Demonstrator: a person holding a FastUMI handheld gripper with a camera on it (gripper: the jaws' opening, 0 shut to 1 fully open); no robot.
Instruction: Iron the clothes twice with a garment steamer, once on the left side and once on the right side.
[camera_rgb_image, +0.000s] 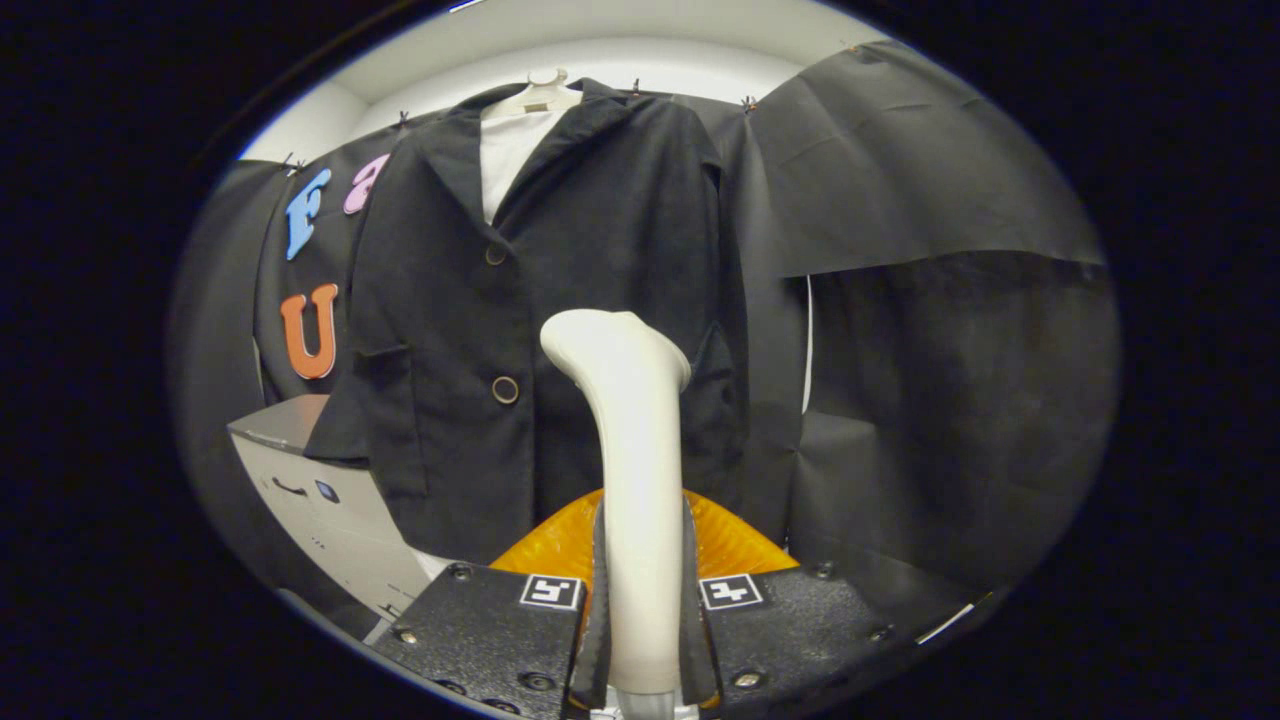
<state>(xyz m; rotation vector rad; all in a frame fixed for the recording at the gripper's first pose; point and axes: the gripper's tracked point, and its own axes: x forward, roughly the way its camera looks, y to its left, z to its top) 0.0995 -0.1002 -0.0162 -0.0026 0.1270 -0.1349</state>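
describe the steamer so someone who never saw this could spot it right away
Start at the dark jacket hanging on the booth wall. In front of its lower half rises the garment steamer, its handle clamped between the gripper fingers. It is the lone cream, smooth, curved wand against dark cloth.

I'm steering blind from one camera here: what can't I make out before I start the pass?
- Steamer head face, gripper view: turned toward the jacket, so steam or contact can't be judged.
- Jacket hem: hidden behind the steamer and gripper, whose fingers clamp the handle.
- Grey cabinet: partly covered by the jacket's sleeve.
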